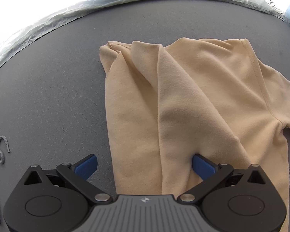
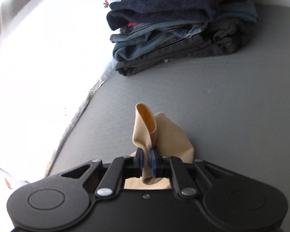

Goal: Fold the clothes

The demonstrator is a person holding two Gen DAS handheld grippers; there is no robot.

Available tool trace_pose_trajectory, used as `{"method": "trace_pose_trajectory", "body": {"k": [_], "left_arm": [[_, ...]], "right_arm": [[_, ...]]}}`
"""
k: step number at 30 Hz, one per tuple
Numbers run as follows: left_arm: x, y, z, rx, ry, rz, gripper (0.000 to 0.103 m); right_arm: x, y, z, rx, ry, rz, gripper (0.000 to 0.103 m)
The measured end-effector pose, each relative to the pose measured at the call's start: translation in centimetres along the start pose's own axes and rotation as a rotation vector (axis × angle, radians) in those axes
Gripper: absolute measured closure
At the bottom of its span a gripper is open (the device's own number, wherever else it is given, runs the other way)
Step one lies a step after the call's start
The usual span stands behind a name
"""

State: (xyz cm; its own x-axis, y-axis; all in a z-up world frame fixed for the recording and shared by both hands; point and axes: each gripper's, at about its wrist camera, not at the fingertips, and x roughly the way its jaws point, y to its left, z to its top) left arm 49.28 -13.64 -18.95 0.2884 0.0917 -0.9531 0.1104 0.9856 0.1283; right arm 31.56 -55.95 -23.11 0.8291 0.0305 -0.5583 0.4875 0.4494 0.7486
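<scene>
A beige fleece garment (image 1: 193,100) lies creased on the grey mat (image 1: 48,89), with hems at its far end. My left gripper (image 1: 145,164) is open just above the garment's near part; its right blue finger (image 1: 203,165) touches the fabric and its left blue finger (image 1: 87,165) is over the mat. In the right wrist view my right gripper (image 2: 146,162) is shut on a bunched fold of the same beige garment (image 2: 160,137), which sticks up in front of the fingers.
A stack of folded dark and denim clothes (image 2: 179,29) sits on the mat (image 2: 222,106) ahead of the right gripper. A grey drawstring (image 1: 2,148) lies at the left. Crinkled plastic sheeting (image 1: 48,23) borders the mat's far edge.
</scene>
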Motion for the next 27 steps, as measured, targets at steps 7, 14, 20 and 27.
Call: {"method": "trace_pose_trajectory", "body": {"k": [7,14,20,27], "left_arm": [[-0.2,0.7,-1.1,-0.038,-0.030,-0.056,0.000],[0.1,1.7,-1.9,-0.079,-0.049,-0.120,0.000],[0.1,1.8,-2.3,-0.105,-0.067,-0.118,0.000],[-3.4,2.3,-2.6,-0.118,-0.120,-0.086,0.001]], "right_arm": [[7.9,6.3,-9.8,0.327,0.508,0.405,0.094],[9.3,6.6,-14.8,0.427,0.680,0.319,0.066],[7.1,5.7,-10.1,0.311,0.514,0.258,0.058],[3.5,9.8,-7.6,-0.374,0.288,0.020,0.057]]}}
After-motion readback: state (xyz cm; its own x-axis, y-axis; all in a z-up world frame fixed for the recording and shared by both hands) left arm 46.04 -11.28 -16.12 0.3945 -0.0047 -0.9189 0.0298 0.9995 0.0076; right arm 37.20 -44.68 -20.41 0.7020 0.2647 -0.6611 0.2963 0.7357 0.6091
